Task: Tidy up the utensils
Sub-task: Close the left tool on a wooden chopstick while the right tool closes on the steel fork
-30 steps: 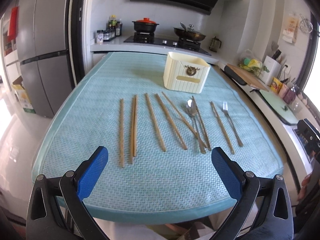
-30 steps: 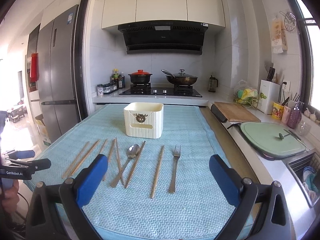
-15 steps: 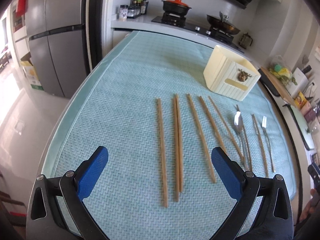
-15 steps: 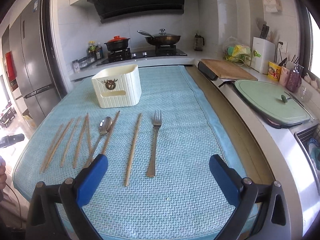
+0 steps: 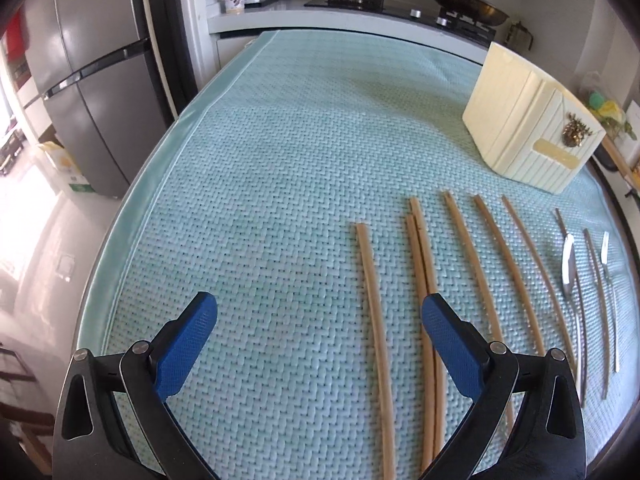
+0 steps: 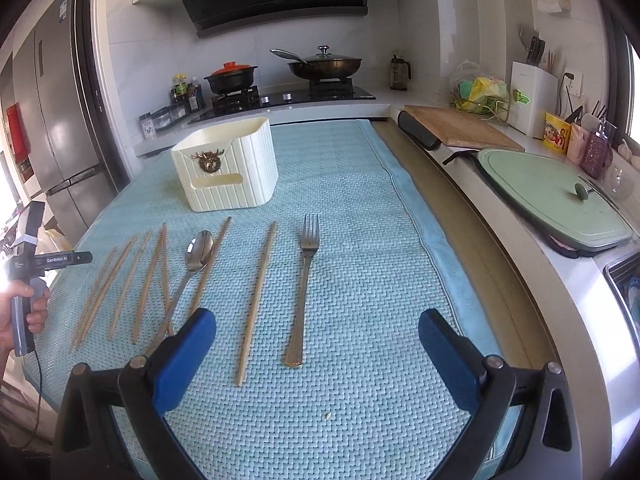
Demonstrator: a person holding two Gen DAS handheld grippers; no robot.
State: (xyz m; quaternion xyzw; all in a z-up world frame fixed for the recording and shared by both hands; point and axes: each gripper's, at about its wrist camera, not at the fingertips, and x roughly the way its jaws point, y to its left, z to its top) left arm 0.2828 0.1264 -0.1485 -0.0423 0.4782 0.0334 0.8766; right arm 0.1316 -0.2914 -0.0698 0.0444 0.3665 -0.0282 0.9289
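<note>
Both sets of fingers are hanging wide open: left gripper (image 5: 319,320) with a chopstick (image 5: 374,320) between them, right gripper (image 6: 316,336) framing the fork (image 6: 304,280).

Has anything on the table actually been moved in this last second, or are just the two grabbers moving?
Only the grabbers moved. The left hand-held gripper dropped low and swung toward the leftmost chopsticks; the right hand-held gripper came in closer over the fork. Both are open and hold nothing. The chopsticks, spoon, fork and cream box lie where they were.
</note>
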